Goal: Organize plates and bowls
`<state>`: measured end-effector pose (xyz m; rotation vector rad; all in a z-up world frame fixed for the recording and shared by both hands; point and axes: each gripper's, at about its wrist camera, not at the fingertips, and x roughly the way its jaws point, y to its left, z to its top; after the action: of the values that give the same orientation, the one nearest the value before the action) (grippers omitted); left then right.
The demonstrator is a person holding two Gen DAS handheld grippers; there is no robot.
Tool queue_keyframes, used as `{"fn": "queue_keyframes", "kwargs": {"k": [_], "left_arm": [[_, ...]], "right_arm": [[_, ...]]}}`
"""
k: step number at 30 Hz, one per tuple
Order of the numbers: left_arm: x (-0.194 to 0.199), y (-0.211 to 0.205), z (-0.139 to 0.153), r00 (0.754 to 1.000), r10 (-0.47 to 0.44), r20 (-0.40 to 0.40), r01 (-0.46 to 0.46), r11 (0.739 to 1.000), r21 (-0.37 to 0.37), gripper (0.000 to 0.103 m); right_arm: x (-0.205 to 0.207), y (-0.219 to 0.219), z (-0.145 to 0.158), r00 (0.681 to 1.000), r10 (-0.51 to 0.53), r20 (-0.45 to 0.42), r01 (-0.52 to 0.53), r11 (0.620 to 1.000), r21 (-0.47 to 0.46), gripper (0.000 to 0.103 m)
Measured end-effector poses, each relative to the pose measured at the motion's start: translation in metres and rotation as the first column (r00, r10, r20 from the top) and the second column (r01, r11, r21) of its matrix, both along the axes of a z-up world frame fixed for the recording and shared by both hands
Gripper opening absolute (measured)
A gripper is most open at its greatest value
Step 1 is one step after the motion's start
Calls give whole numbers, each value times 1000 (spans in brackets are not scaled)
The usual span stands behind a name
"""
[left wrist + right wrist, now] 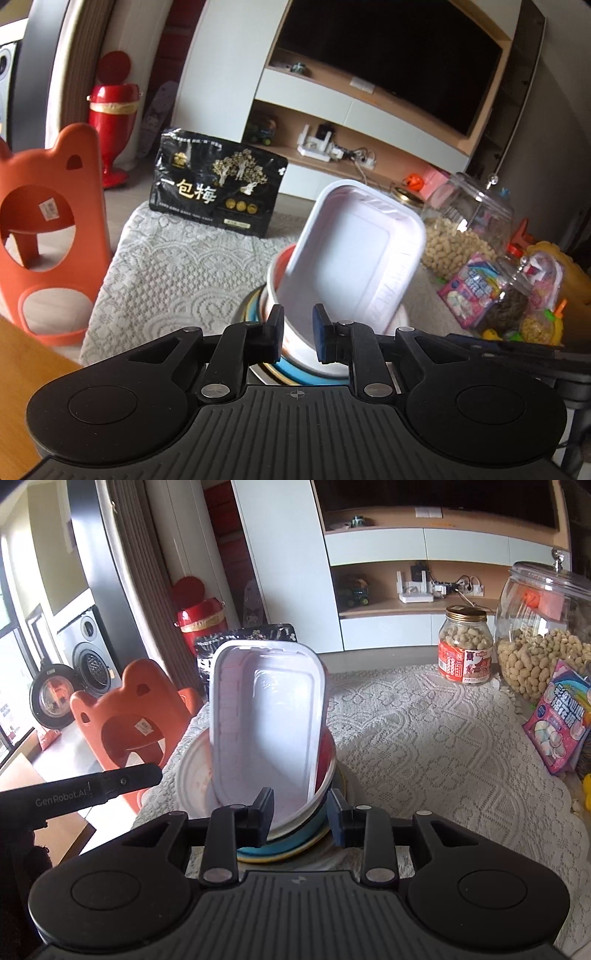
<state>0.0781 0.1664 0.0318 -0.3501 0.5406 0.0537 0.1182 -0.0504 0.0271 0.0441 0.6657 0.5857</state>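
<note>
Bare lace cloth (424, 746) before jars (466, 646)

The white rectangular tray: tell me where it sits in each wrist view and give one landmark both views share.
Left wrist: the white rectangular tray stands tilted right of centre, its lower end in the round bowl, just above the left gripper.
Right wrist: it stands near upright at centre, above the right gripper.
Shared landmark: the orange bear-shaped chair, left of the tray in both.
</note>
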Motion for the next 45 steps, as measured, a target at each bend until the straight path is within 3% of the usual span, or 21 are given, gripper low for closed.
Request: {"fn": "queue_keyframes", "kwargs": {"k": [3,5,7,9,12,15,19,25,29,36,45], "left_arm": [[-29,-29,-5,998,56,21,-57,997,45,16],[-55,-50,-15,987,121,105,-130,988,84,15],[-78,-70,-33,973,118,198,-135,988,79,15],[-90,-88,-49,970,77,231,-100,991,86,15],[-93,-108,-60,983,47,175,-81,978,190,15],[-94,-116,-63,991,56,124,-84,970,228,15],[-95,-119,-67,998,41,40,-48,980,194,15],[-104,-123,-57,998,44,38,-51,973,224,15],[-102,-124,-52,999,48,20,-51,971,234,15],[-94,-123,-52,996,79,-48,-65,966,250,15],[-90,-123,-58,989,83,-123,-48,965,259,15]], "right_arm": [[-33,-18,-17,999,22,40,-23,999,23,51],[-48,-29,-30,999,18,51,-19,999,28,52],[-60,-38,-43,996,11,83,-12,1000,1,52],[-73,-45,-52,987,-12,158,18,999,-39,52],[-82,-51,-61,982,-22,188,30,999,-40,54],[-84,-51,-66,988,-7,155,12,999,-34,56],[-89,-50,-68,992,1,122,5,999,-50,56],[-95,-54,-53,992,11,126,-9,1000,-13,57],[-94,-52,-51,992,8,125,-4,999,-35,58],[-84,-51,-55,999,16,39,-15,999,-46,58],[-85,-46,-60,999,31,20,-29,997,-74,58]]}}
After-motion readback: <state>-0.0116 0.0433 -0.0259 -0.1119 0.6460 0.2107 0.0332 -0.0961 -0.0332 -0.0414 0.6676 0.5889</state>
